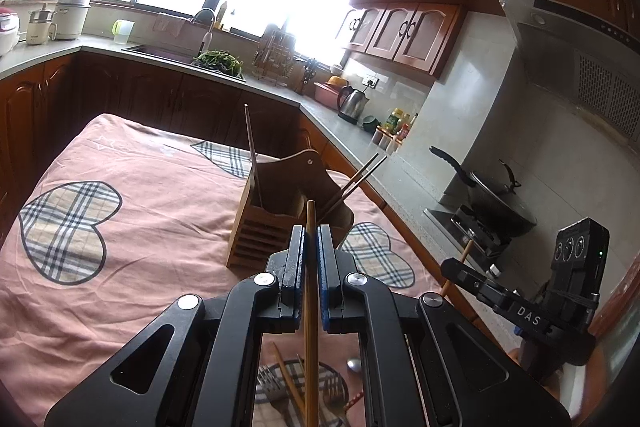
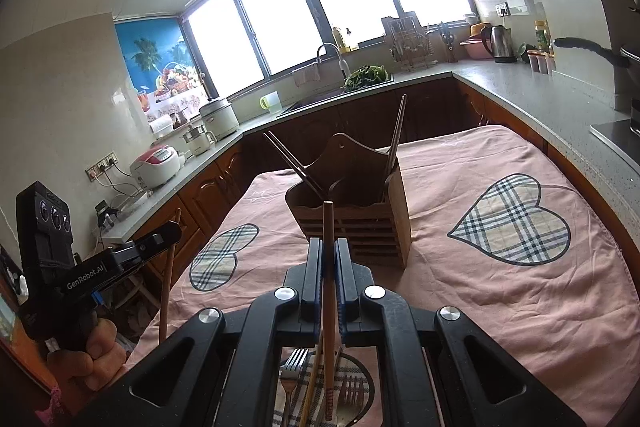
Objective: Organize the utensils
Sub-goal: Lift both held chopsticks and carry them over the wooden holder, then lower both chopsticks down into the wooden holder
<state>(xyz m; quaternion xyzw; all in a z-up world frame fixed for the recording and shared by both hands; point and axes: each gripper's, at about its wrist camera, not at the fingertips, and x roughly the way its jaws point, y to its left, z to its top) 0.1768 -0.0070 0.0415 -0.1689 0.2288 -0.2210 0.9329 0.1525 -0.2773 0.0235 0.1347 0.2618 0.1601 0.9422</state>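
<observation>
Chopsticks are the business here: the left tool (image 1: 311, 247) is clenched on a light bamboo chopstick (image 1: 310, 291) and the right tool (image 2: 329, 259) on a darker, red-brown one (image 2: 329, 291), each stick standing upright between the pads so its lower end can, I judge, drop straight into a slot. Both tools hang just short of the wooden utensil holder (image 1: 276, 215), which stands mid-bench, open top upward, with a few dark chopsticks (image 2: 394, 131) already leaning out of its compartments. Under the tools, at the near edge, forks (image 2: 292, 367) and more chopsticks lie loose, unsorted. The bench is covered by a pink cloth (image 2: 500, 291) with plaid hearts, slightly rumpled. Beyond it runs an L-shaped counter (image 2: 520, 87) with a sink (image 1: 160, 51), kettle (image 1: 352, 103) and rice cookers, under bright windows, with a wok on the stove at right.
</observation>
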